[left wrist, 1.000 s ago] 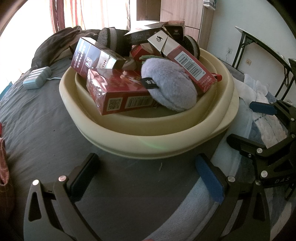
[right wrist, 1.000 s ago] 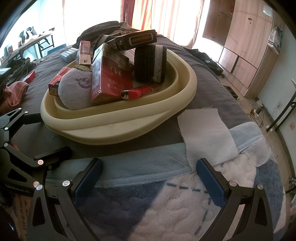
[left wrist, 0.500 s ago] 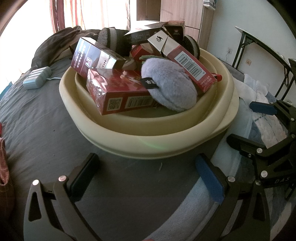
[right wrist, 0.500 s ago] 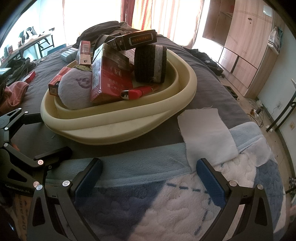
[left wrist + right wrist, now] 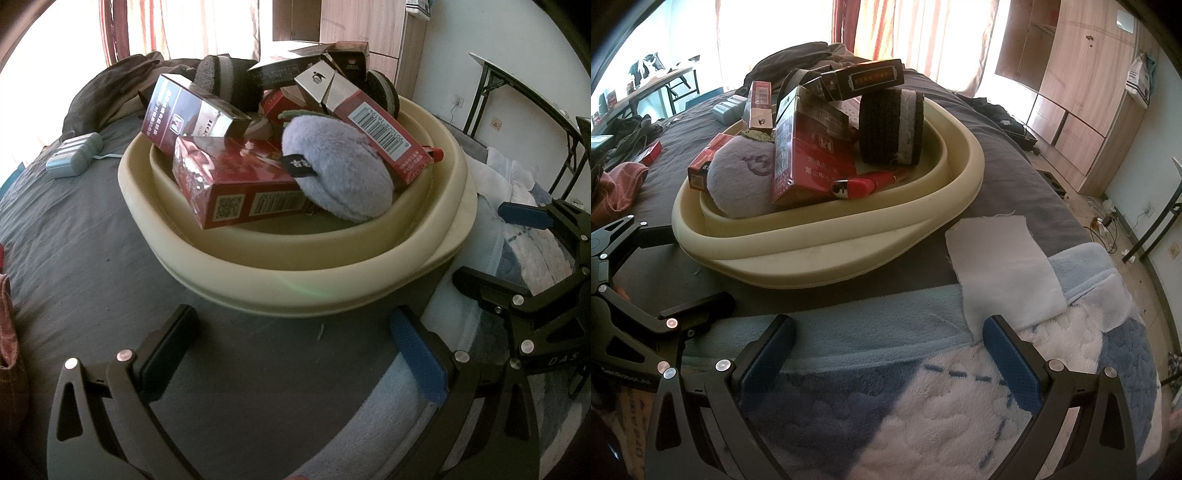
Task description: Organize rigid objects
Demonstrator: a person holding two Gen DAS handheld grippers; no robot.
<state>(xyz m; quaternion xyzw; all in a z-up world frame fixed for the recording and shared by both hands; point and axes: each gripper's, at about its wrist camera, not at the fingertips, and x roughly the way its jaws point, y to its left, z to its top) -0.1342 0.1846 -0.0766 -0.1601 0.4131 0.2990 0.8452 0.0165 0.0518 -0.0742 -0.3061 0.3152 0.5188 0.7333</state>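
Note:
A cream oval basin [image 5: 295,273] [image 5: 849,243] sits on a grey bed, piled with red cartons [image 5: 236,188] [image 5: 812,166], a dark carton [image 5: 871,77], a purple plush pad [image 5: 332,173] [image 5: 742,177], a black-and-white roll [image 5: 890,125] and a red lighter [image 5: 864,184]. My left gripper [image 5: 295,354] hovers open just in front of the basin, holding nothing. Over the blue-and-white blanket, my right gripper [image 5: 886,354] stands open and empty, short of the basin. Each gripper shows at the edge of the other's view.
A white cloth [image 5: 1001,269] lies on the blanket [image 5: 923,406] right of the basin. A pale blue box [image 5: 74,155] rests on the grey sheet behind-left. Dark clothes [image 5: 110,92] pile at the bed's far end. A wardrobe [image 5: 1082,92] and folding table legs [image 5: 517,110] stand beyond.

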